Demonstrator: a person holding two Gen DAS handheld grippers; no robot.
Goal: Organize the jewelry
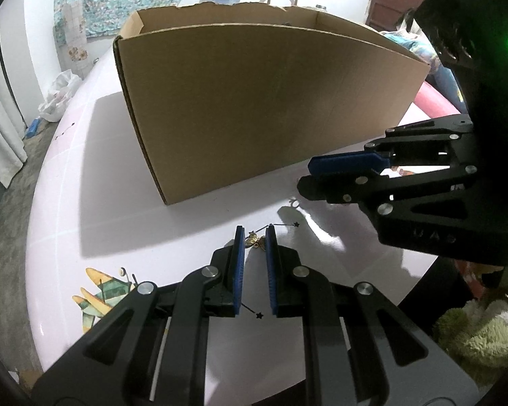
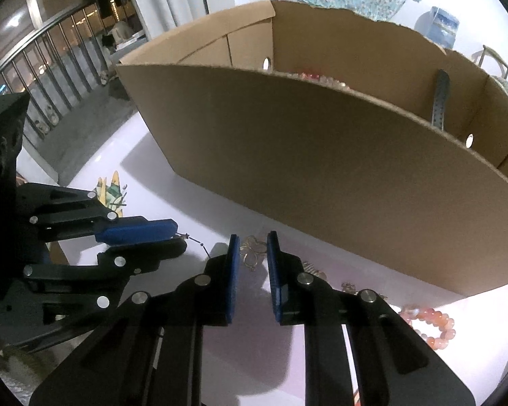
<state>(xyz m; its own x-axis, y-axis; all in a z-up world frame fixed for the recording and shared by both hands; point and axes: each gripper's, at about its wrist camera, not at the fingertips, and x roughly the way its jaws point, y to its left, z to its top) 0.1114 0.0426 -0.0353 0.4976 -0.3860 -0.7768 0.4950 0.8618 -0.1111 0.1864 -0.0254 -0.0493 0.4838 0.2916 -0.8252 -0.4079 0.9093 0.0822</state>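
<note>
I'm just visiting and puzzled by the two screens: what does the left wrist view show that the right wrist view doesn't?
Only the left wrist view shows a small gold charm between the left gripper pads, with a black star chain.

Only the right wrist view shows an orange bead bracelet, a gold looped piece between the right gripper pads, and beads inside the box.

Both show the cardboard box and white table.
</note>
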